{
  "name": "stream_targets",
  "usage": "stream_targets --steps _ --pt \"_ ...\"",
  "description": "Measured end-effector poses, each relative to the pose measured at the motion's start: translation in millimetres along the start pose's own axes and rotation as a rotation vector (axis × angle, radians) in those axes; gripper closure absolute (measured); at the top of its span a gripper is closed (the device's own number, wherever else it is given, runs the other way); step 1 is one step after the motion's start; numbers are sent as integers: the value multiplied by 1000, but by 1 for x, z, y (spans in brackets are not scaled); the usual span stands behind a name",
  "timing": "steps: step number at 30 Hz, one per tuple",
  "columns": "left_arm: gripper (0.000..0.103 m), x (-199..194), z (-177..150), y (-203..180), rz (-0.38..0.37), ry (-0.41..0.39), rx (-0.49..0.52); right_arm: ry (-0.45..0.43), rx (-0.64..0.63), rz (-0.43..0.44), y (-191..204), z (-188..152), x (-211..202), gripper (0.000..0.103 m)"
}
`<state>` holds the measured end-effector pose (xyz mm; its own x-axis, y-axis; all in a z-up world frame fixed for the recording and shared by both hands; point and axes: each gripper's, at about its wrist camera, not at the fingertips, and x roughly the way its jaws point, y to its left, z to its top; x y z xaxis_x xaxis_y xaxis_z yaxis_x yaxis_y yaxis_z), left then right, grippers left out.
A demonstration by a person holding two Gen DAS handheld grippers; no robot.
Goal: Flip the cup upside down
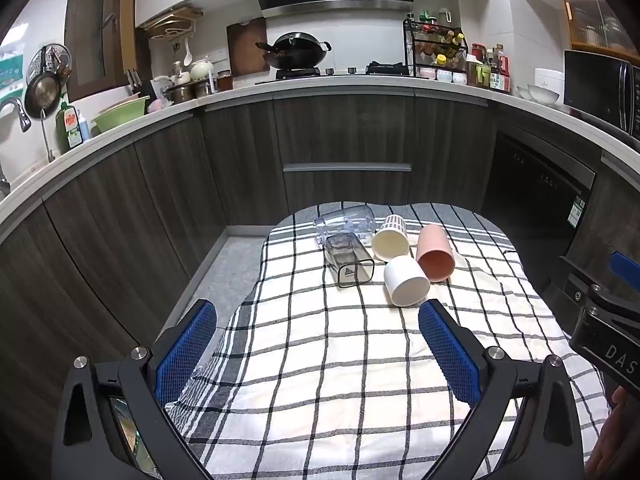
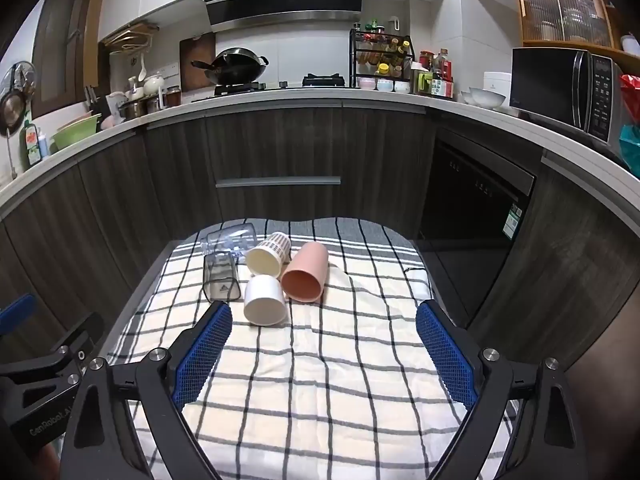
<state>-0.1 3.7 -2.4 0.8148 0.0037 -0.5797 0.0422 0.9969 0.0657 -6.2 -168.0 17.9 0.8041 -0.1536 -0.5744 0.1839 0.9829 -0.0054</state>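
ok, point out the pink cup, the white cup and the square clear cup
pink cup (image 2: 306, 268), right wrist view, on its side wall
white cup (image 2: 264, 300), right wrist view, on its side wall
square clear cup (image 1: 346, 258), left wrist view, on its upper face

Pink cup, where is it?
The pink cup lies on its side, rightmost of the group on the checked cloth, beside the white cup.

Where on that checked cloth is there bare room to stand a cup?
The cloth is bare from the white cup to the near edge, and right of the pink cup. The far left is crowded: five cups lie bunched there.
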Motion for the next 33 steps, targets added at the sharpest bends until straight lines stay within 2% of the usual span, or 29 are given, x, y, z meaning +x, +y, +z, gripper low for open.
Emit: stream_targets --steps 33 --pt "0 5 -3 0 4 20 -4 9 0 1 -2 0 1 10"
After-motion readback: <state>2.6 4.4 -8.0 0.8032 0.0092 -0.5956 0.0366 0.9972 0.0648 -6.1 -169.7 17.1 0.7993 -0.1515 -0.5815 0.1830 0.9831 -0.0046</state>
